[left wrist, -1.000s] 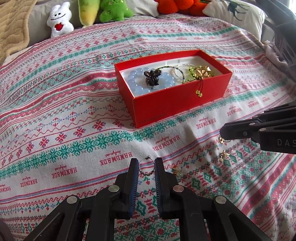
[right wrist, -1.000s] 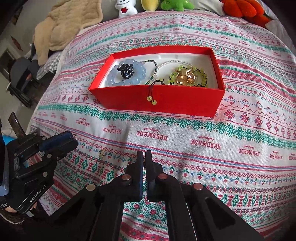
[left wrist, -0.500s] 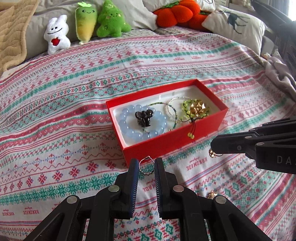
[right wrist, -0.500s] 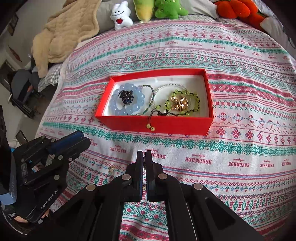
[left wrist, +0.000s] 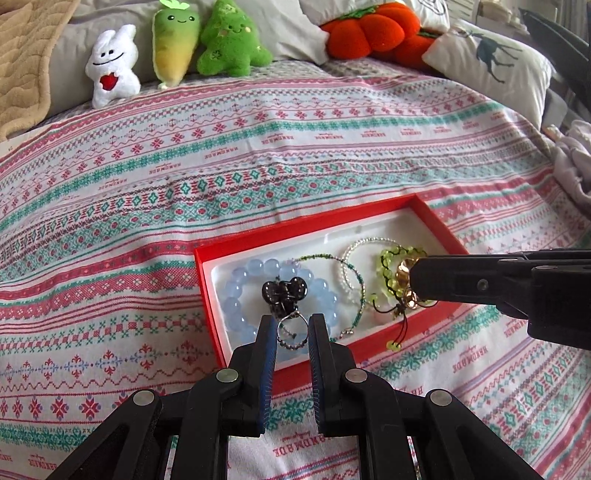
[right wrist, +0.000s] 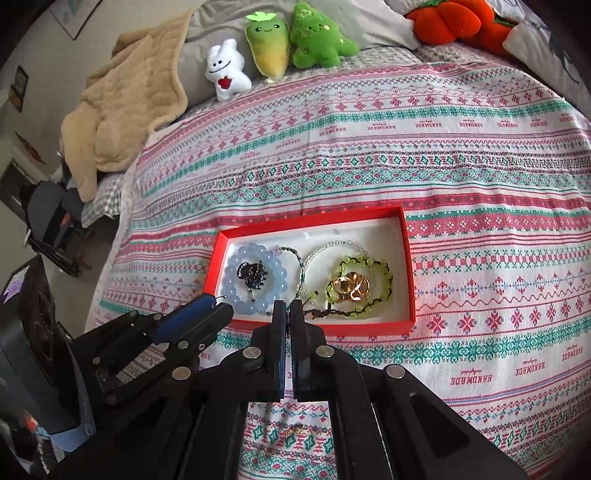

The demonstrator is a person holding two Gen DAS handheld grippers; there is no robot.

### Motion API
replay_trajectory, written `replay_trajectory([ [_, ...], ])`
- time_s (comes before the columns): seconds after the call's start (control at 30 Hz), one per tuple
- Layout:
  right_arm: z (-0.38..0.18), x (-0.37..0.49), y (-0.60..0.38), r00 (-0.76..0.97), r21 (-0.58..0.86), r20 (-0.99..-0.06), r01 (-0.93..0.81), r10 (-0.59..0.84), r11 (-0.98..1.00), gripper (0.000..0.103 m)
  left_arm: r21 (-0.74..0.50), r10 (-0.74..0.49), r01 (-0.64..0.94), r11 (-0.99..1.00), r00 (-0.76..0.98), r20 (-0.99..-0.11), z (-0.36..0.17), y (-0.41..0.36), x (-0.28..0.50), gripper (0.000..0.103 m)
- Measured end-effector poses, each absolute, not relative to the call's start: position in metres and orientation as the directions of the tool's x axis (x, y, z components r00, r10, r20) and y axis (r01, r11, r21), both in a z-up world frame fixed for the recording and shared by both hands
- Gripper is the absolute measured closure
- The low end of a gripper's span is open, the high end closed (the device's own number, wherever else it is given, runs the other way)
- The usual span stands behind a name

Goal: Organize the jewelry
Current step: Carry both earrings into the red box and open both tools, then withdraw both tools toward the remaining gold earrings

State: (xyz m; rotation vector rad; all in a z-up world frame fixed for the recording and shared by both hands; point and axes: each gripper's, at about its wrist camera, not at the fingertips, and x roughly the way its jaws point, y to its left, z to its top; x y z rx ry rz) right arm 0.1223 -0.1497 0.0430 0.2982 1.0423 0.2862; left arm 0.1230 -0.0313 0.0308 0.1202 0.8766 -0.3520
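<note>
A red box (left wrist: 295,226) (right wrist: 310,221) with a white lining lies on the patterned bedspread. It holds a blue bead bracelet (left wrist: 240,291), a dark hair claw (left wrist: 284,291), thin beaded bracelets, a green bead bracelet (right wrist: 384,269) and gold pieces (right wrist: 351,288). My left gripper (left wrist: 292,332) is shut on a small silver hoop earring (left wrist: 291,330), over the box's near left part. My right gripper (left wrist: 413,284) (right wrist: 288,306) comes in from the right, shut, with a small gold earring (left wrist: 413,301) hanging at its tip over the green bracelet. Another gold earring (right wrist: 295,430) lies on the cloth.
Plush toys (left wrist: 110,66) and an orange cushion (left wrist: 365,33) line the back of the bed. A tan blanket (right wrist: 122,110) lies at the far left, with the bed's edge and dark clutter (right wrist: 48,221) beyond. A white pillow (left wrist: 491,55) is at the far right.
Both grippers have risen and moved forward from the bare cloth to above the red box, each still carrying its earring. One gold earring stayed behind on the cloth.
</note>
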Motion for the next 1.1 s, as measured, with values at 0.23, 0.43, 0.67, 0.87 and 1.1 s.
replay_trajectory([
  [0.23,0.033,0.136,-0.147,0.455,0.384,-0.808,-0.076,0.375,0.920,0.101,-0.048,-0.250,0.341,0.939,0.577,-0.777,0.024,-0.036,0.134,0.090],
  [0.43,0.025,0.142,-0.149,0.443,0.378,-0.820,-0.060,0.364,0.924,0.101,-0.043,-0.248,0.349,0.936,0.566,-0.786,0.023,-0.037,0.133,0.081],
  [0.67,0.024,0.143,-0.153,0.443,0.383,-0.819,-0.049,0.364,0.923,0.098,-0.018,-0.233,0.350,0.936,0.585,-0.777,0.033,-0.034,0.124,0.061],
  [0.87,0.028,0.133,-0.156,0.427,0.384,-0.823,-0.066,0.374,0.921,0.096,-0.016,-0.218,0.328,0.944,0.590,-0.777,0.041,-0.024,0.112,0.048],
  [1.1,0.042,0.110,-0.157,0.449,0.340,-0.819,-0.120,0.356,0.933,0.064,-0.019,-0.198,0.299,0.954,0.582,-0.789,0.044,-0.015,0.092,0.030],
])
